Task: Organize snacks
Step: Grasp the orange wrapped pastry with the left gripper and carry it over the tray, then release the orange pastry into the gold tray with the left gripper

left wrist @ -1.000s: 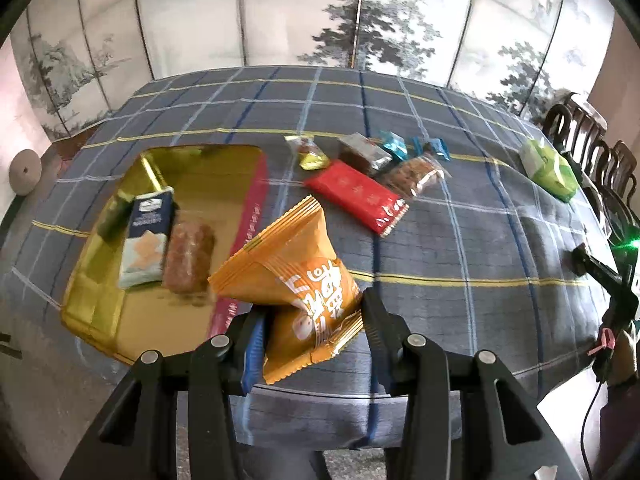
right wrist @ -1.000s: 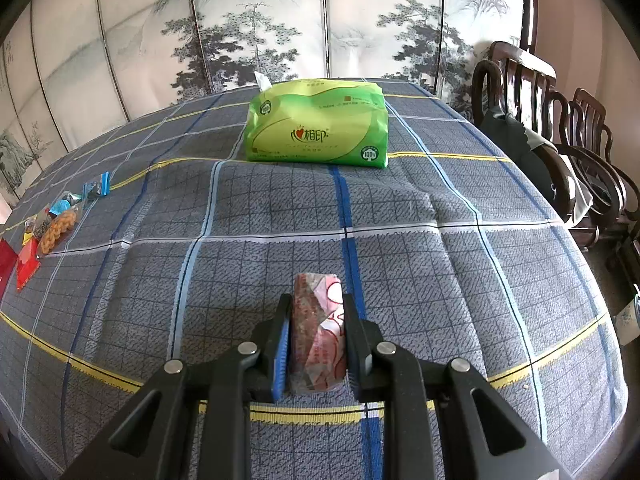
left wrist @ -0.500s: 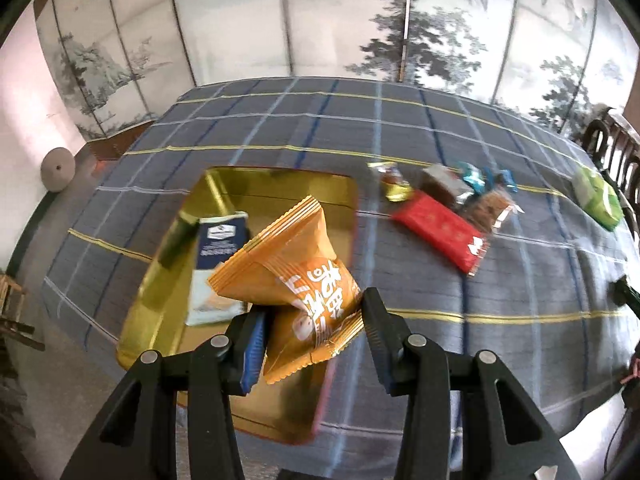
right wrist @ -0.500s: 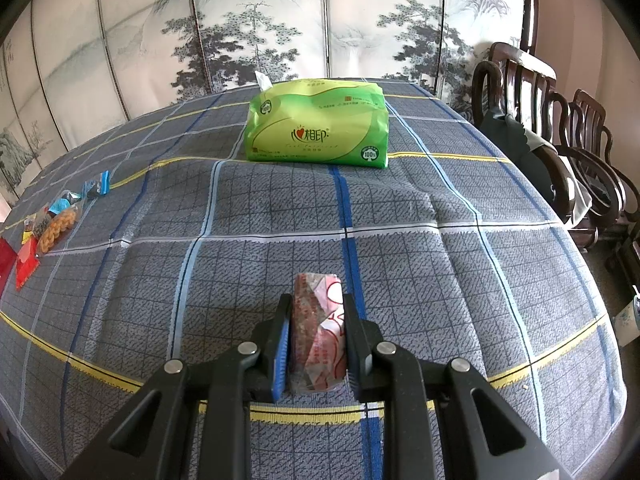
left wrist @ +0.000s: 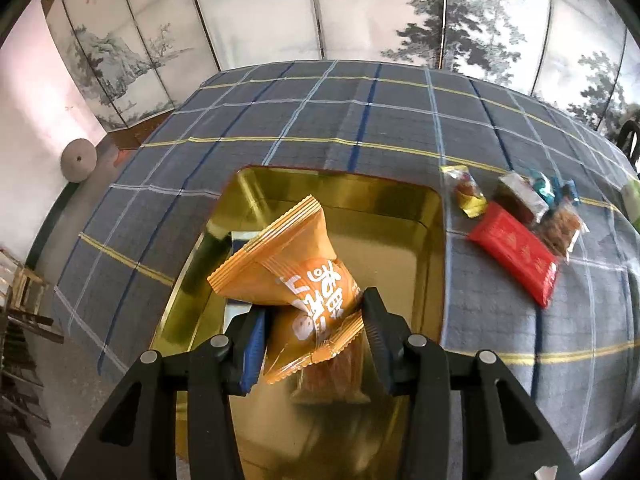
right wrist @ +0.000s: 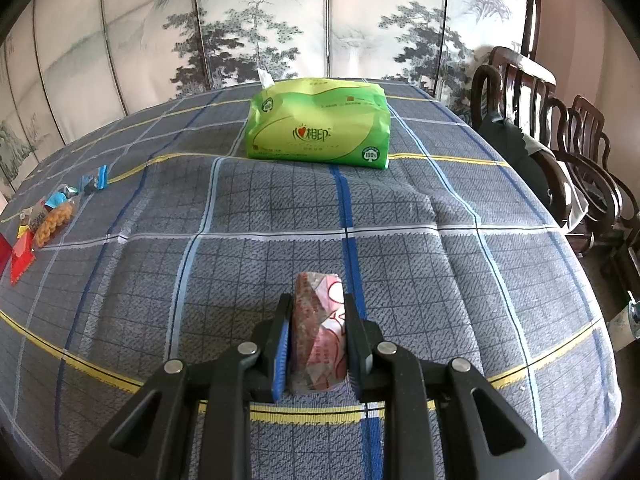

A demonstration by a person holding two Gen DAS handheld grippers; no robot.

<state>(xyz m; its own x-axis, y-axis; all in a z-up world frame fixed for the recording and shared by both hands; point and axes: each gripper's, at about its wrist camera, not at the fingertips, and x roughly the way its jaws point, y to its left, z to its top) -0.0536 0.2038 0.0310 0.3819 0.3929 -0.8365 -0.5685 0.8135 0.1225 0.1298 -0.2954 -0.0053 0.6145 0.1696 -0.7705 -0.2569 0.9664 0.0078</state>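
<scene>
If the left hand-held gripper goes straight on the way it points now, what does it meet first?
Probably the floor of the gold tray, since the left hand-held gripper, holding the orange snack packet, points down into it; depth is unclear.

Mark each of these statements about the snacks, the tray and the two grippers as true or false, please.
1. The left gripper holds an orange packet. True.
2. The orange packet is above the gold tray. True.
3. The right gripper is empty. False: it is shut on a pink-wrapped snack.
4. The red packet lies inside the tray. False: it lies on the tablecloth beside the tray.
5. A green tissue pack lies on the cloth. True.
</scene>
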